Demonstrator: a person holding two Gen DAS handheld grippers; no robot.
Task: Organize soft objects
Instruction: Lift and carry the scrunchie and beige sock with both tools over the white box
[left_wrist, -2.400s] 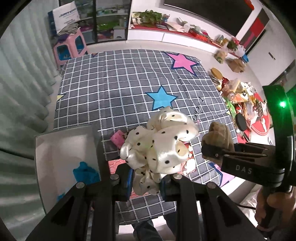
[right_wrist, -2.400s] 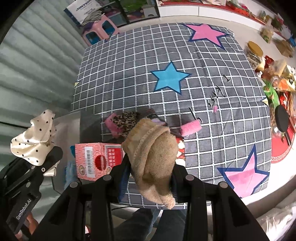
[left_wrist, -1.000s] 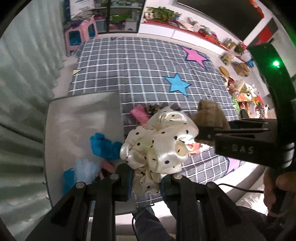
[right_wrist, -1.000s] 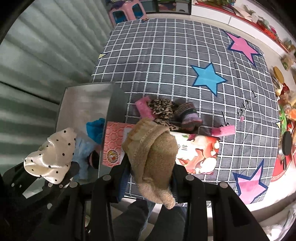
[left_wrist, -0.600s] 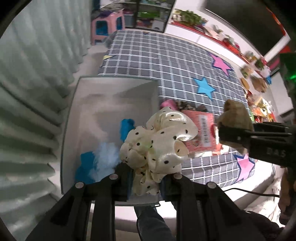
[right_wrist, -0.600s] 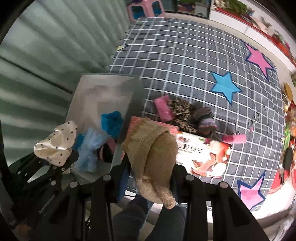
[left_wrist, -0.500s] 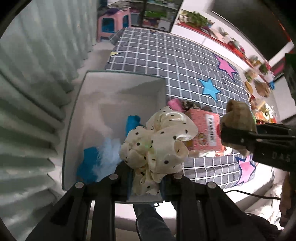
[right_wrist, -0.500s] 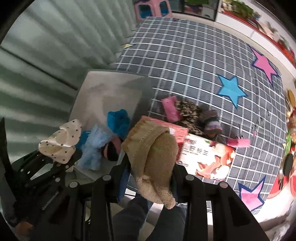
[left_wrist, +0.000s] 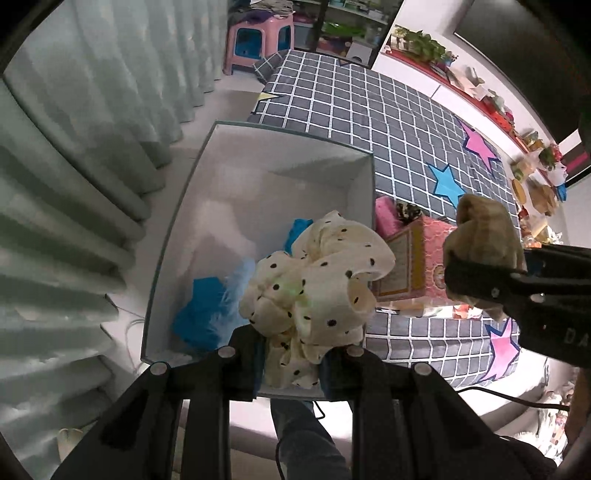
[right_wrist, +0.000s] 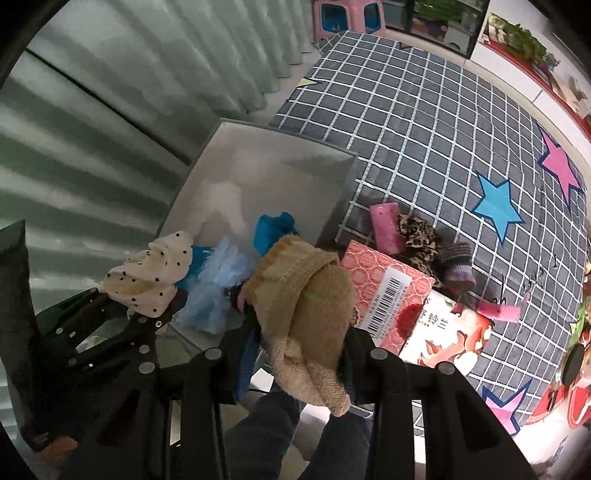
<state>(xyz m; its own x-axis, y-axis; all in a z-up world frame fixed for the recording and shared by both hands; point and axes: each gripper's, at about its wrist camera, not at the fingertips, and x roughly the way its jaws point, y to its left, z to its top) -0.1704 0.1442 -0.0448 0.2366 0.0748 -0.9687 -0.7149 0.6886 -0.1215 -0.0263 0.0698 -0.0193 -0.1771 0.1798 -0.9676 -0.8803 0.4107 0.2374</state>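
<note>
My left gripper (left_wrist: 291, 363) is shut on a cream scrunchie with black dots (left_wrist: 317, 284), held over the near end of a white open box (left_wrist: 258, 177). That scrunchie (right_wrist: 151, 273) also shows at the left of the right wrist view. My right gripper (right_wrist: 299, 354) is shut on a tan knitted sock (right_wrist: 306, 299), hanging above the box's near right corner. The same sock (left_wrist: 480, 232) appears at the right of the left wrist view. Blue soft items (left_wrist: 203, 310) lie inside the box; they show as a light blue tuft (right_wrist: 218, 284) in the right wrist view.
The box stands beside a grey checked cloth with stars (right_wrist: 424, 122). On the cloth near the box lie a pink carton (right_wrist: 388, 291), a pink roll (right_wrist: 386, 227), a leopard-print piece (right_wrist: 419, 240) and a striped sock (right_wrist: 456, 264). Curtains (left_wrist: 74, 147) hang at the left. A person's legs (right_wrist: 280, 435) are below.
Both grippers have swung left from over the cloth to the box, each still holding its item. The box now fills the middle of both views.
</note>
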